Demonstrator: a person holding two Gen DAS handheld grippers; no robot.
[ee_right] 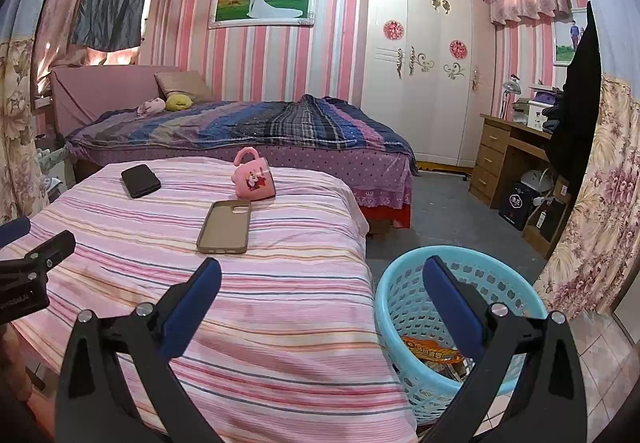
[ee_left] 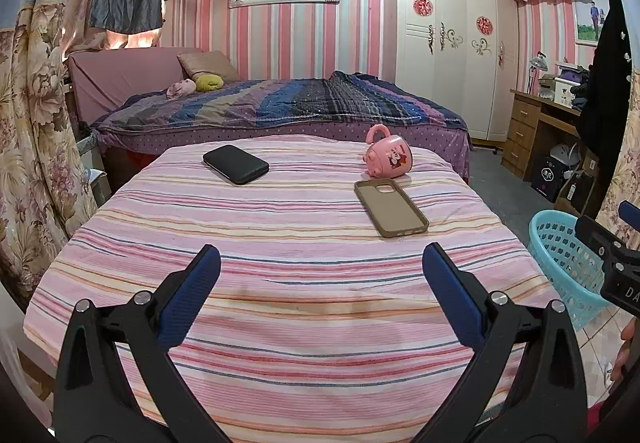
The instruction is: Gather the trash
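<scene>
A light blue plastic basket (ee_right: 404,307) stands on the floor at the right of the striped table (ee_right: 280,307); an orange snack wrapper (ee_right: 430,353) lies inside it. The basket also shows in the left wrist view (ee_left: 560,255). My right gripper (ee_right: 322,277) is open and empty, over the table's right edge and the basket. My left gripper (ee_left: 322,263) is open and empty above the near part of the striped cloth (ee_left: 280,303). No loose trash shows on the table.
On the table lie a black wallet (ee_left: 235,164), a tan phone case (ee_left: 390,206) and a pink mug (ee_left: 387,154) on its side. A bed (ee_left: 280,107) stands behind, a white wardrobe (ee_left: 448,55) and a wooden desk (ee_left: 532,131) to the right.
</scene>
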